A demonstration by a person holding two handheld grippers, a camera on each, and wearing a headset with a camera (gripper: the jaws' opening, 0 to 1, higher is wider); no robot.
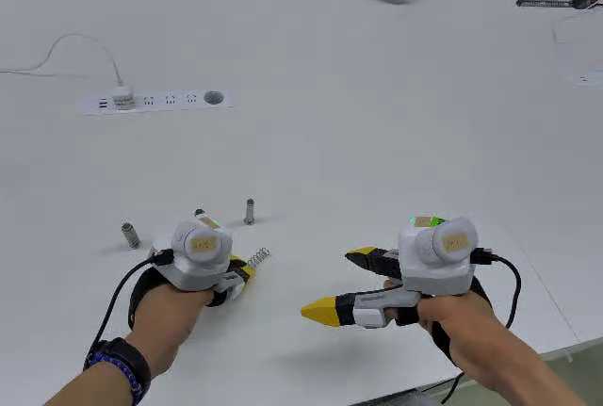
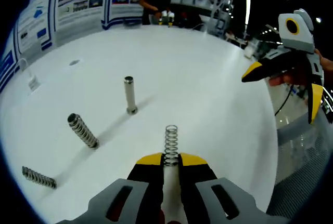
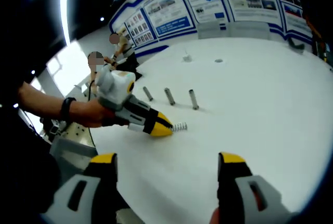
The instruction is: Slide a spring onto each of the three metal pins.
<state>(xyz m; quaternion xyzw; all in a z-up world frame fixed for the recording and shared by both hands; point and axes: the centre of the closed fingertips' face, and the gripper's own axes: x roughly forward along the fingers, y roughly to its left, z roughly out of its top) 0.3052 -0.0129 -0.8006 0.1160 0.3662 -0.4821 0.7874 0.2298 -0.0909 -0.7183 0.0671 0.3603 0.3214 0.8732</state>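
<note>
Gripping a spring (image 2: 171, 140) on the left, right side released

Your left gripper (image 2: 171, 159) has its fingers clenched on one end of the spring, which sticks out past the yellow tips over the white worktop (image 1: 377, 142), close to its near edge. Just beyond it stands a bare pin (image 2: 128, 94). A second pin (image 2: 82, 129) and a third pin (image 2: 39, 177), farther toward the left edge, each wear a coil. Your right gripper (image 1: 341, 284) hovers well apart by the same near edge, fingers spread wide and holding nothing.

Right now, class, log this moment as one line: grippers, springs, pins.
left gripper: shut on silver coil spring | right gripper: open, empty | bare metal pin: upright, no spring | middle pin: spring on | end pin: spring on
</note>
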